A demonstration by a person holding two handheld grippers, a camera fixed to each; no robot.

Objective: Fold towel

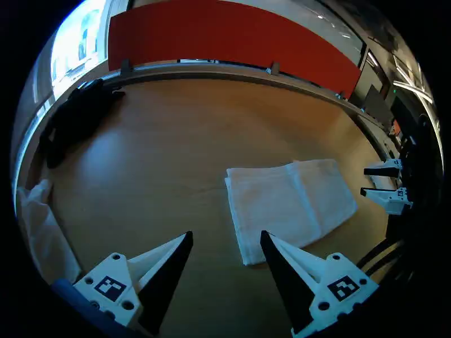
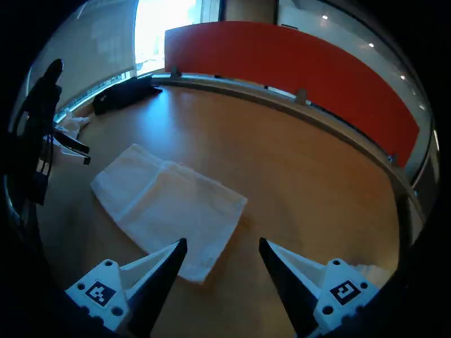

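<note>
White towel [image 1: 290,200] is lying flat on the wooden bench [image 1: 169,158], doubled over w/ a fold line showing across it, sitting between the 2 hand-held grippers. Left hand-held gripper [image 1: 225,234] is hovering at the towel's near edge, fingers spread apart, nothing btwn them. Right hand-held gripper [image 2: 222,241] is hovering at the opposite side, fingers also parted & holding nothing. Neither looks to be touching the cloth.

Judging the step: prob. lining up for the next fold. To do it well, each gripper should be pinching 1 corner of the same edge, catching all layers, not just the top 1. Then both should be lifting low & carrying that edge across to meet the far edge squarely, moving at the same pace so the cloth isn't skewing. The soft fabric will likely be sagging, so keeping it taut btwn the 2 grips helps.

Count: 1 towel, 2 hand-held grippers, 1 black bundle [image 1: 79,118] at a far corner of the bench, 1 other pale cloth [image 1: 39,231] by the bench edge, 1 red panel [image 1: 225,39] running along the back.
</note>
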